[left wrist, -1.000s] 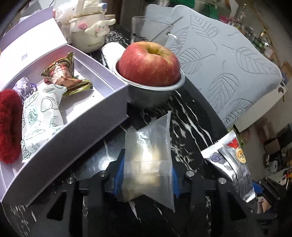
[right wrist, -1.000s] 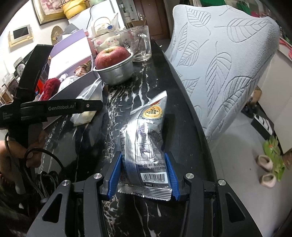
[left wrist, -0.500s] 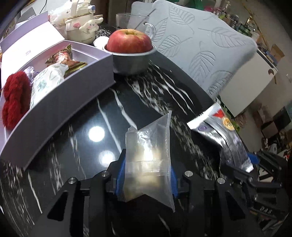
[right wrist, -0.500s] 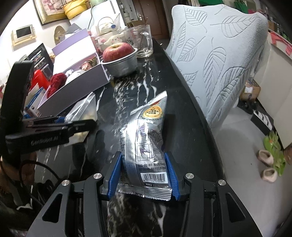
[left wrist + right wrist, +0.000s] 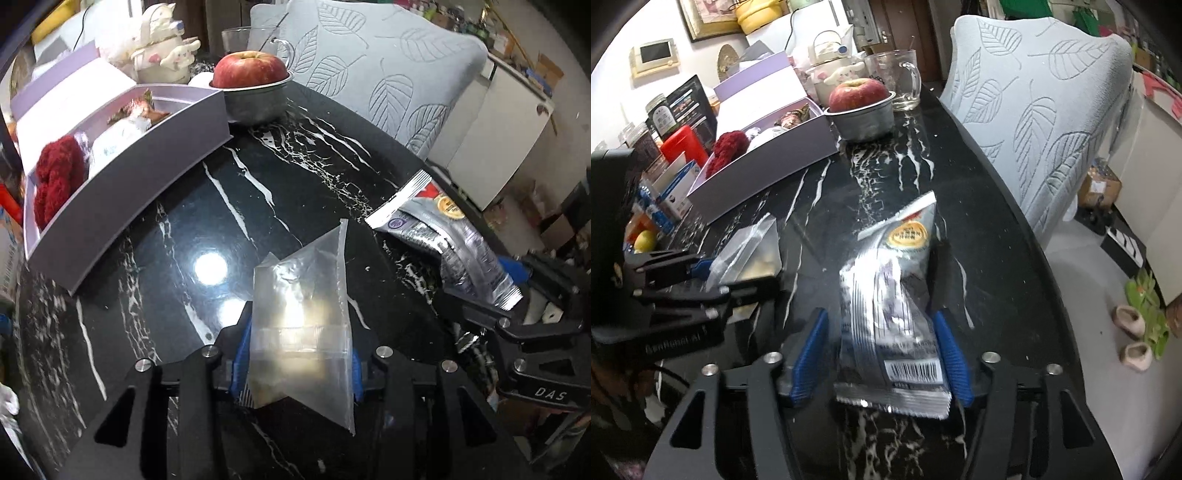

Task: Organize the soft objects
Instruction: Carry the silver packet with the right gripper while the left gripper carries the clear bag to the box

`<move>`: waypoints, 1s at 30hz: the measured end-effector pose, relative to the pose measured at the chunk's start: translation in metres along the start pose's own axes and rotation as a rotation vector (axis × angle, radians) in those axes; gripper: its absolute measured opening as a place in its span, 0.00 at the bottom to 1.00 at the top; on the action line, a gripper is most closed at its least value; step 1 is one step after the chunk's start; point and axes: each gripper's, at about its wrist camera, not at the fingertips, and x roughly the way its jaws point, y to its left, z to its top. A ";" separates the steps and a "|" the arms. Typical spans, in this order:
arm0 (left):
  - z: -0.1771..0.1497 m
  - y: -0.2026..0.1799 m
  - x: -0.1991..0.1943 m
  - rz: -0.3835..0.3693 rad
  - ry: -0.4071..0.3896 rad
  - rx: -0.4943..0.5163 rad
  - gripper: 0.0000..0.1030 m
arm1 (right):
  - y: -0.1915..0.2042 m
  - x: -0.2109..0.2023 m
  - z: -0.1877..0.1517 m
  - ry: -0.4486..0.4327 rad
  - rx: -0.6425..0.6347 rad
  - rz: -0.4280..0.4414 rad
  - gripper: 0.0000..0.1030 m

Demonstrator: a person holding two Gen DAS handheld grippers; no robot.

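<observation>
A clear plastic bag with pale pieces inside sits between the blue pads of my left gripper. The jaws are opening, but the pads still touch the bag's sides. In the right wrist view a silver snack packet lies between the jaws of my right gripper. Those jaws are opening too: a gap shows at the left pad and the packet rests on the black marble table. The open lavender box stands at the far left, holding a red knitted piece and wrapped items.
A red apple sits in a metal bowl behind the box, beside a glass mug and a white character teapot. A grey leaf-patterned chair back borders the table's right edge. Jars and boxes crowd the far left.
The left gripper has drawn back from the lavender box, carrying the clear bag. The right gripper's jaws have spread, and the silver packet now sits loose between them.
</observation>
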 end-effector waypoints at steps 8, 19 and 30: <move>0.005 -0.006 0.007 0.035 -0.001 0.026 0.62 | 0.005 0.006 0.006 -0.004 -0.020 -0.045 0.62; 0.002 -0.008 0.002 -0.009 -0.038 0.050 0.35 | 0.000 -0.003 0.003 -0.022 -0.013 -0.077 0.37; -0.018 -0.006 -0.021 -0.027 -0.057 0.013 0.35 | 0.023 -0.015 -0.003 -0.026 -0.037 -0.003 0.36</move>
